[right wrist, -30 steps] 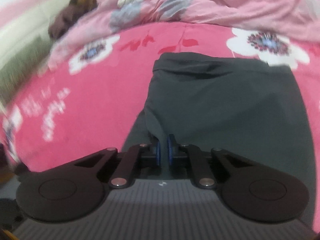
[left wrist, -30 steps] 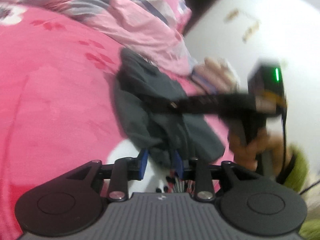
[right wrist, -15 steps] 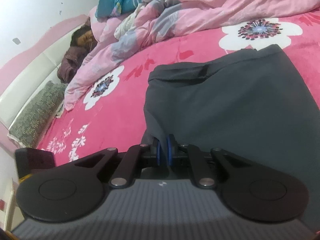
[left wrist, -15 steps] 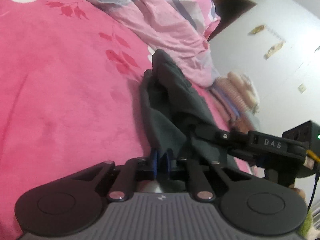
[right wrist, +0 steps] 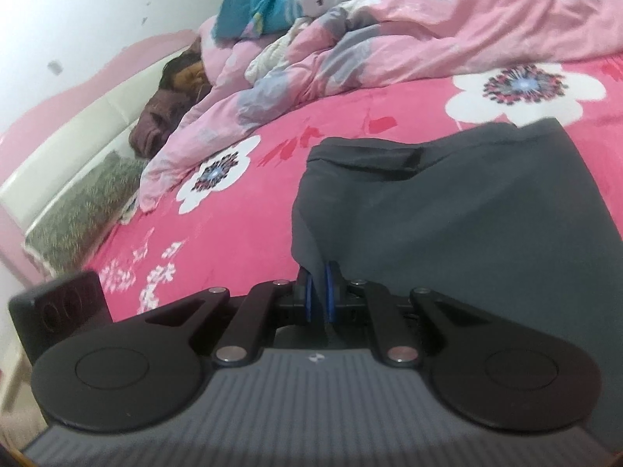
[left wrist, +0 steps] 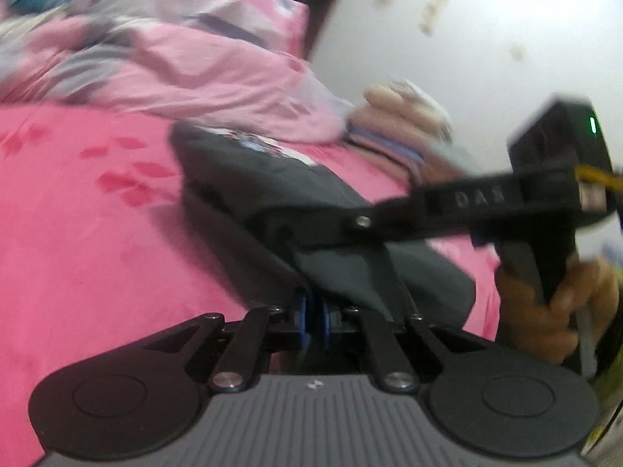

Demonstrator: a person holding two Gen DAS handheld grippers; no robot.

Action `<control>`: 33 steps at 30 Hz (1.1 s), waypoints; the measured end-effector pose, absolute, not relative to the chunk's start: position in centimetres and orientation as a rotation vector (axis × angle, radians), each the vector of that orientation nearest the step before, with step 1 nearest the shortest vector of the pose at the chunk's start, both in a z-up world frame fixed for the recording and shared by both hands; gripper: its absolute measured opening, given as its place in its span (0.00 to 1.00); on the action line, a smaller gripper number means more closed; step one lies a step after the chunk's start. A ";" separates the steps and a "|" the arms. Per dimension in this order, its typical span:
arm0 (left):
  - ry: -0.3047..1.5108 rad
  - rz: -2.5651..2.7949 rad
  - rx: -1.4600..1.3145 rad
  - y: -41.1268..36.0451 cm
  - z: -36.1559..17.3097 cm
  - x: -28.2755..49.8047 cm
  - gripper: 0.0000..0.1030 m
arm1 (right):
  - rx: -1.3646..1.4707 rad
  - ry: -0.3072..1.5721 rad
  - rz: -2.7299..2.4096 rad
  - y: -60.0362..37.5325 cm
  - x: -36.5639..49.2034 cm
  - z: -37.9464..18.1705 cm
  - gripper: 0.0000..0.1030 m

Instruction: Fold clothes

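Both grippers, left gripper [left wrist: 312,317] and right gripper [right wrist: 319,299], clench the dark garment [right wrist: 467,210], lifting its near edge off the bed [right wrist: 233,233] for folding.

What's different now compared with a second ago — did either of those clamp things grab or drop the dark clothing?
The left gripper had open jaws around the dark grey garment's edge a second ago; they have just closed and now pinch it. The right gripper stayed clamped on its part of the garment throughout. The garment still lies on the pink bedspread, the crumpled quilt behind.
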State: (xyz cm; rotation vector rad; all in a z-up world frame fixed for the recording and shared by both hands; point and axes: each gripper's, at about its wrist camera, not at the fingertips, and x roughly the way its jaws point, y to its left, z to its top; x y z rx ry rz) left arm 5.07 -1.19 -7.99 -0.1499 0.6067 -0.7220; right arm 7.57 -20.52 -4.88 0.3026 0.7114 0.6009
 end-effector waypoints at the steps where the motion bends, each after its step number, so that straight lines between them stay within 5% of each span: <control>1: 0.615 -0.739 -0.119 -1.6 -7.9 5.3 0.08 | 0.282 0.711 0.611 -20.3 7.6 -4.8 0.05; 10: 0.670 -0.802 -0.016 -2.7 -8.8 6.5 0.13 | 0.095 0.766 0.692 -18.6 8.5 -5.1 0.09; 19: 0.712 -0.784 -0.198 0.6 -9.4 4.7 0.27 | -0.033 0.827 0.730 -16.7 9.2 -5.6 0.11; 33: 0.683 -0.679 -0.330 5.2 -7.7 -0.8 0.29 | 0.204 0.952 0.713 -17.9 11.6 -7.8 0.12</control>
